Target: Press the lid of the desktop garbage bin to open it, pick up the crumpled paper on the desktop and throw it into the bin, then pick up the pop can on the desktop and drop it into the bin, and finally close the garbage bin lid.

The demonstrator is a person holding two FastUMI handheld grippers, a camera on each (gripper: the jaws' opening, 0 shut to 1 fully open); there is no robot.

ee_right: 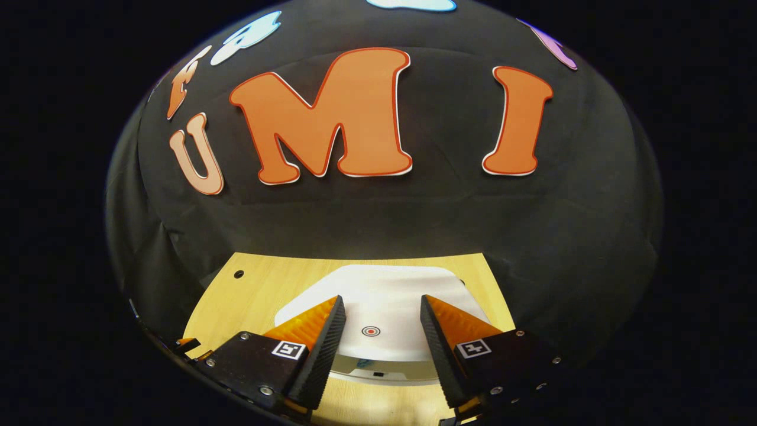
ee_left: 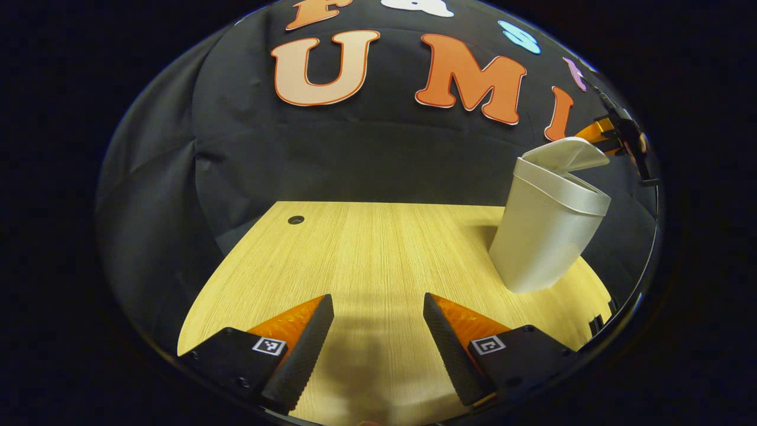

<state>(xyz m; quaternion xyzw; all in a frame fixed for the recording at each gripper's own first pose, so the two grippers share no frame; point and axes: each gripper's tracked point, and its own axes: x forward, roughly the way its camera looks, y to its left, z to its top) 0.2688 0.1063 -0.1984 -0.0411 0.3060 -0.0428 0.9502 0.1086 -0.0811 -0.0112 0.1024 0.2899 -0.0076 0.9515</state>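
Lid (ee_right: 384, 307) nearly closed under spread right hand-held gripper (ee_right: 378, 331); paper, can presumably binned; left hand-held gripper (ee_left: 378, 331) spread, bin (ee_left: 547, 225) at two o'clock

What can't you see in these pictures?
- Inside of the bin: left gripper view, its wall and raised lid hide it.
- Bin's front edge: right gripper view, the right claw covers part of it.
- Other claw in the left gripper view: cut off at the edge, too small to tell open or shut.
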